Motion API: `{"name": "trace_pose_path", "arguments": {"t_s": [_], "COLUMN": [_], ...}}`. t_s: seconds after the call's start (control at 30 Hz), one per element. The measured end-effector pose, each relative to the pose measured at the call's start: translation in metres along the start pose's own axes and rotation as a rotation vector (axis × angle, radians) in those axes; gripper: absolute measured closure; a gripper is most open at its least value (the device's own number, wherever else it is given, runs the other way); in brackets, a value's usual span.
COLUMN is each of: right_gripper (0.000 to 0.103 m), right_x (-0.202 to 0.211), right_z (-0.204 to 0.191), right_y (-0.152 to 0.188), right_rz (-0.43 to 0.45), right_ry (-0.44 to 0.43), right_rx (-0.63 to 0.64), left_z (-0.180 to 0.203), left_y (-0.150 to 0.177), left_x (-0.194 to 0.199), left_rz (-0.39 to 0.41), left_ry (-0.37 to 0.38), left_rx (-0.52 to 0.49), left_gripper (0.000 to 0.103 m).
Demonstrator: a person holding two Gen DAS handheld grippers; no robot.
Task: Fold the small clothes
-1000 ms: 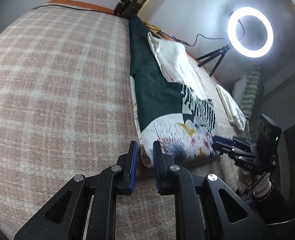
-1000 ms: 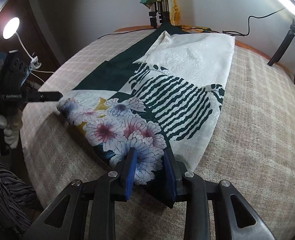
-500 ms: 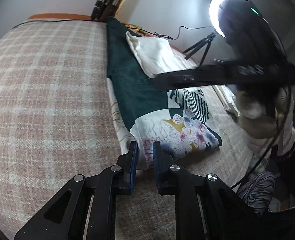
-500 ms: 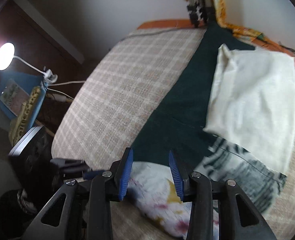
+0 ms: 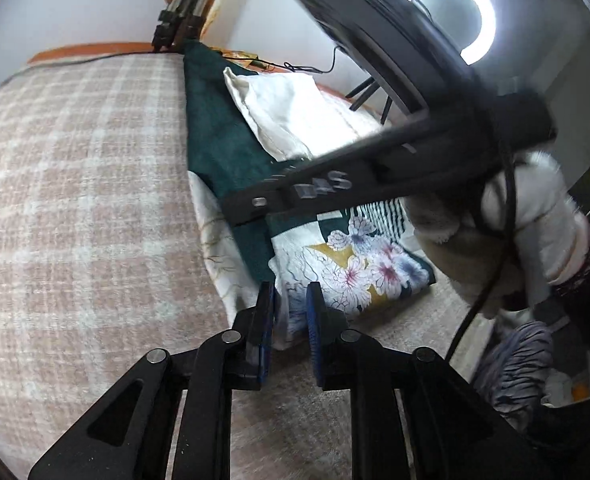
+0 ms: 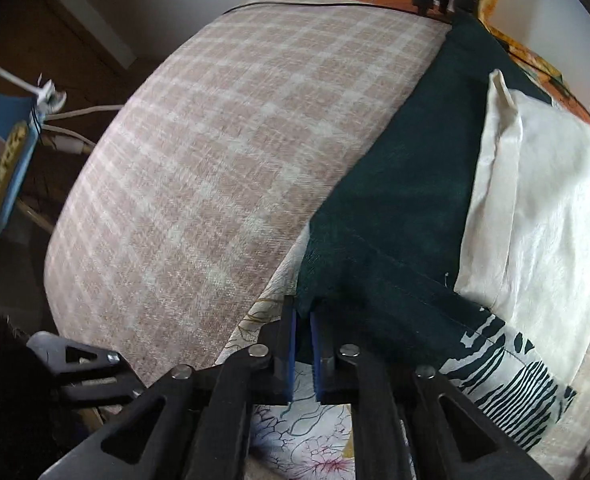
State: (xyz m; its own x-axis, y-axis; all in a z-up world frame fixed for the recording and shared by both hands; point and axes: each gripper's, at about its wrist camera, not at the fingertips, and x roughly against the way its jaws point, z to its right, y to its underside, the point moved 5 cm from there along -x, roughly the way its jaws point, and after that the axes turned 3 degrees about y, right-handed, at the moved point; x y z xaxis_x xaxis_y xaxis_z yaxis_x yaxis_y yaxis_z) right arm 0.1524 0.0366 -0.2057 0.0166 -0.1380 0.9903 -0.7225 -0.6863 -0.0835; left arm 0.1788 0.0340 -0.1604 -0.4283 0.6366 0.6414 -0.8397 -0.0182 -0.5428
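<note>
Patterned garment [image 5: 347,264] spread lengthwise along the plaid bed [image 5: 75,208] (dark green part uppermost). Left gripper [image 5: 289,304] narrowly parted around its near corner. Right gripper [image 6: 303,330] pinched on the green fold.

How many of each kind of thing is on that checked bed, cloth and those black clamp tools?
Patterned garment: 1
Cream cloth: 1
Clamp tools: 2, the left gripper and right gripper
Total: 4

Likely a home bedroom. Plaid blanket [image 6: 223,152] covers a bed. Ring light [image 5: 475,20] on tripod stands beyond the bed.
</note>
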Motion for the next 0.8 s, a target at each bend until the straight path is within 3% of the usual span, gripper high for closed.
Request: {"name": "trace_pose_path", "arguments": {"t_s": [0.1, 0.23, 0.47, 0.6, 0.7, 0.8], "right_gripper": [0.103, 0.103, 0.103, 0.103, 0.103, 0.087], "right_x": [0.005, 0.014, 0.029, 0.026, 0.021, 0.014], "right_z": [0.011, 0.019, 0.017, 0.014, 0.007, -0.001], "right_y": [0.001, 0.003, 0.001, -0.001, -0.002, -0.004], "right_rz": [0.03, 0.059, 0.108, 0.116, 0.115, 0.115], "right_ry": [-0.02, -0.031, -0.035, -0.045, -0.096, -0.094], "right_rx": [-0.03, -0.041, -0.047, -0.046, -0.027, -0.001], "left_z": [-0.025, -0.045, -0.035, -0.029, -0.03, -0.032], "left_y": [-0.009, -0.018, -0.018, -0.004, 0.011, 0.019], "left_x": [0.016, 0.018, -0.015, -0.018, -0.012, -0.002], "left_rz": [0.057, 0.082, -0.036, -0.107, -0.14, -0.151], "left_ry": [0.039, 0.075, 0.201, 0.204, 0.129, 0.081], "left_rx": [0.102, 0.189, 0.198, 0.178, 0.149, 0.147], "left_gripper": [0.071, 0.071, 0.071, 0.071, 0.074, 0.074]}}
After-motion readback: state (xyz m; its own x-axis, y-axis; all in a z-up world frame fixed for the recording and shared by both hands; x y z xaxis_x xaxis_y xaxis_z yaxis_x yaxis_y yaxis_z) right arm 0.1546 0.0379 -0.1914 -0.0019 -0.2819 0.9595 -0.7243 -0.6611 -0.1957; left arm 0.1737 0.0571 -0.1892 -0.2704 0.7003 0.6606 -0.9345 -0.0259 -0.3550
